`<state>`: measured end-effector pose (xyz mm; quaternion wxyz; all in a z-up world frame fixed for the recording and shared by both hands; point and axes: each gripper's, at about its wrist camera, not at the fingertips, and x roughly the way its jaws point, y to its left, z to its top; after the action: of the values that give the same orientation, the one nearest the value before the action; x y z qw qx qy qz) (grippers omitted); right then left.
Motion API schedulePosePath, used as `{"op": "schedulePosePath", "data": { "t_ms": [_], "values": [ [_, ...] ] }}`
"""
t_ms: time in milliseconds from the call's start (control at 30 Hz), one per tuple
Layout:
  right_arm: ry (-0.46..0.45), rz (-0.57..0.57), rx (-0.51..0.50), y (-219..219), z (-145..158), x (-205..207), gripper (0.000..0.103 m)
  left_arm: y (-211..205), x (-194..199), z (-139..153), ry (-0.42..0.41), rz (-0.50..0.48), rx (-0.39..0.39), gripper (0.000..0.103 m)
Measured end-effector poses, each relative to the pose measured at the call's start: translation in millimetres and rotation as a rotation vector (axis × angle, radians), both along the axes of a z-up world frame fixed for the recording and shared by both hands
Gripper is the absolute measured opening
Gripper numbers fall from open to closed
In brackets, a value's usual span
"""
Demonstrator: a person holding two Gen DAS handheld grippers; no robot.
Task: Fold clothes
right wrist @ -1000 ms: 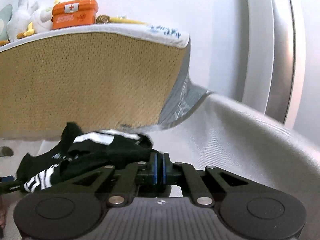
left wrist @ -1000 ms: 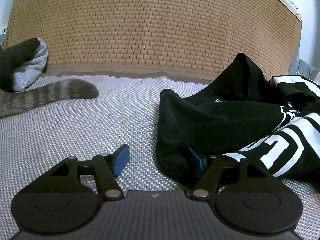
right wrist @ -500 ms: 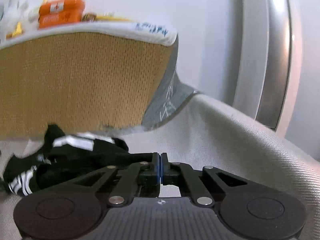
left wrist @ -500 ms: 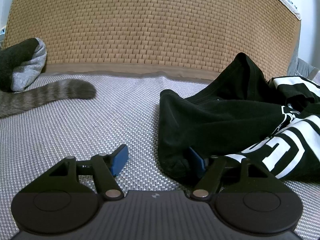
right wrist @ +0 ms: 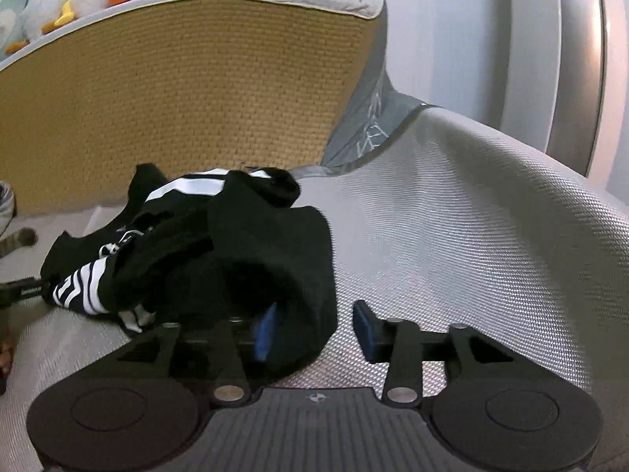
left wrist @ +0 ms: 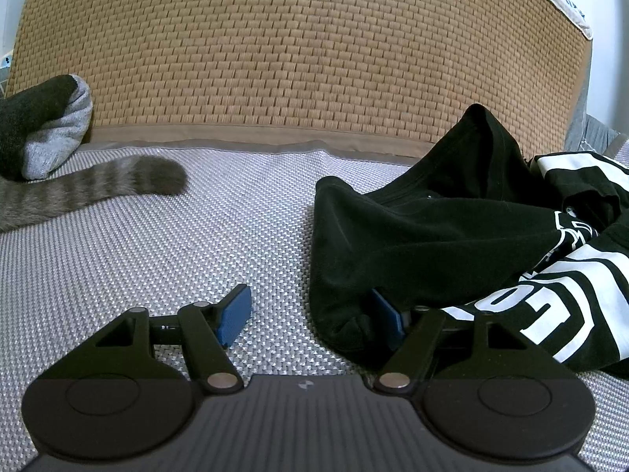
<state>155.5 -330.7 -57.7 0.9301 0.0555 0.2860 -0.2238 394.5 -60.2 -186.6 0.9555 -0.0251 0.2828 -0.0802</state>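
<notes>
Currently the black garment [right wrist: 236, 251] lies crumpled on the woven mat [right wrist: 452, 236]; right gripper [right wrist: 314, 326] jaws have just been opening, left pad buried in cloth. Left gripper [left wrist: 310, 314] spread, right pad half-hidden under the hem.

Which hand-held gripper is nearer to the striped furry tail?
Left. The left hand-held gripper faces the tail across bare mat; the right hand-held gripper sits beyond the black garment.

Two low wrist views along the fingers, close over the bed.
Both face the far woven headboard [left wrist: 298, 59]; they share the black garment [right wrist: 236, 251], seen from opposite sides.
</notes>
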Motion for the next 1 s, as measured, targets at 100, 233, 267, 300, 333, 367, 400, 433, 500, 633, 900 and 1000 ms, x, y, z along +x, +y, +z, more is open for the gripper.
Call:
{"op": "schedulePosePath", "data": {
  "t_ms": [100,233,267,300,333,367,400,433,500,633,900,1000],
  "values": [
    [0.012,0.031,-0.011,8.2,-3.2,5.9,0.059,0.5,0.0,-0.3,0.0,0.0,-0.001,0.071],
    [0.074,0.033,-0.025,10.5,-11.0,21.7,0.059,1.0,0.1,-0.6,-0.001,-0.002,0.001,0.071],
    [0.088,0.028,-0.014,8.1,-13.3,24.7,0.059,1.1,0.2,-0.6,-0.001,-0.002,0.002,0.071],
    [0.102,0.023,-0.003,5.8,-15.7,27.8,0.059,1.2,0.2,-0.8,-0.001,-0.003,0.002,0.071],
    [0.119,0.016,0.019,2.6,-17.6,30.1,0.058,1.2,0.4,-1.1,-0.001,-0.003,0.002,0.071],
    [0.128,0.014,0.047,-1.0,-18.5,30.9,0.05,1.3,0.6,-1.3,-0.001,-0.003,0.002,0.071],
    [0.125,0.019,0.079,-4.8,-18.7,29.8,0.042,1.3,0.4,-1.5,-0.001,-0.003,0.002,0.071],
    [0.123,0.018,0.103,-7.3,-19.0,27.4,0.027,1.3,0.3,-1.7,-0.001,-0.003,0.002,0.071],
    [0.13,0.013,0.134,-10.4,-19.6,24.3,0.015,1.2,0.4,-1.7,-0.001,-0.003,0.002,0.071],
    [0.074,0.024,0.1,-13.9,-7.1,9.2,0.007,1.1,0.6,-2.2,-0.001,-0.003,0.0,0.071],
    [0.027,-0.065,0.005,-35.7,14.4,-15.2,0.004,1.4,1.7,-3.6,-0.002,-0.006,-0.004,0.072],
    [-0.019,-0.122,-0.008,-53.2,32.5,-21.3,0.003,0.7,1.8,-3.5,-0.002,-0.006,-0.003,0.072]
  ]
}}
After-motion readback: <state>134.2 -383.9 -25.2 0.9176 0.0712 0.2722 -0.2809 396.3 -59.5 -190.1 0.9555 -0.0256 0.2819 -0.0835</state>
